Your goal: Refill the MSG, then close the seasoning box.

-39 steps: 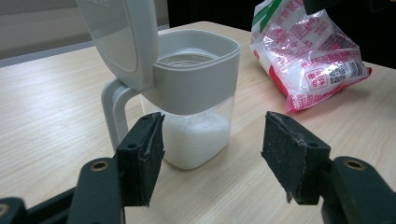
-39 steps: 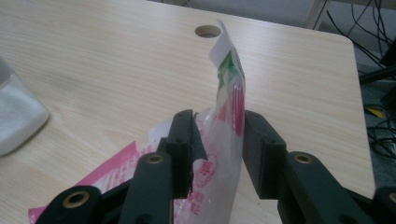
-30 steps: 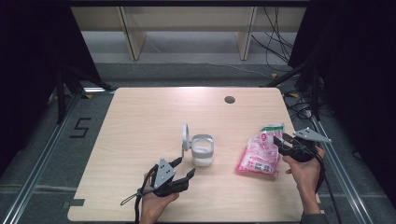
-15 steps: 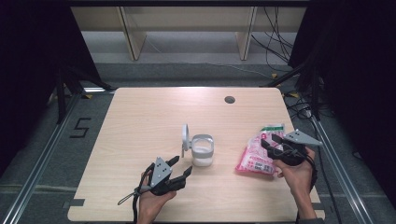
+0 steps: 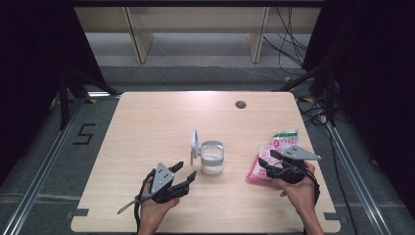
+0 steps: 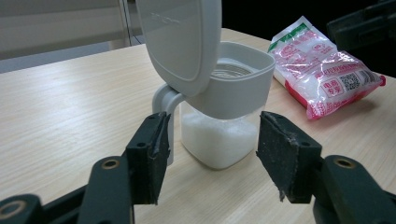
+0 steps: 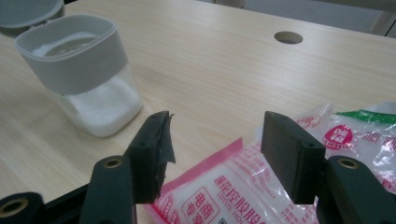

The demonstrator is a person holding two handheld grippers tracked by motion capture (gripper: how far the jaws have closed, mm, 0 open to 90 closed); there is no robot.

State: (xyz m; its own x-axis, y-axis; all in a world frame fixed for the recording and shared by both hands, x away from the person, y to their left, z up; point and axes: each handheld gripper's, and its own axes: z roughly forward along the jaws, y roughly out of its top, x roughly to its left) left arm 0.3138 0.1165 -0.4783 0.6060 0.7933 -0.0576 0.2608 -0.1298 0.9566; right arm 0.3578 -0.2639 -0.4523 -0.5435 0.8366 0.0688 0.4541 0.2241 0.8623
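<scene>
The left gripper (image 5: 182, 172) lies low over the table (image 5: 147, 127) near its front edge, held in the person's left hand (image 5: 154, 208), with its jaws spread wide and nothing between them. In the left gripper view the jaws (image 6: 210, 154) frame the jar (image 6: 224, 112), which stands just beyond their tips, apart from both pads. The jar is a clear container with a grey collar and a grey flip lid (image 6: 180, 42) standing open and upright on its hinge; white grains fill the lower part. From above, the jar (image 5: 212, 157) sits near the middle of the table's front half, up and to the right of the left gripper, its lid (image 5: 194, 143) raised on the left side.

The right gripper (image 5: 268, 161) is in the right hand (image 5: 298, 188) toward the table's right front, jaws also spread and empty. They hover over the near end of the bag (image 5: 274, 152), a pink and clear packet of white grains lying flat on the wood with a green strip at its far end. In the right gripper view the bag (image 7: 261, 196) lies beneath and between the open jaws (image 7: 215, 149); whether the tips touch it I cannot tell. The jar (image 7: 79, 74) stands to the left, well apart from the bag. A round hole (image 5: 240, 104) sits in the table farther back.
</scene>
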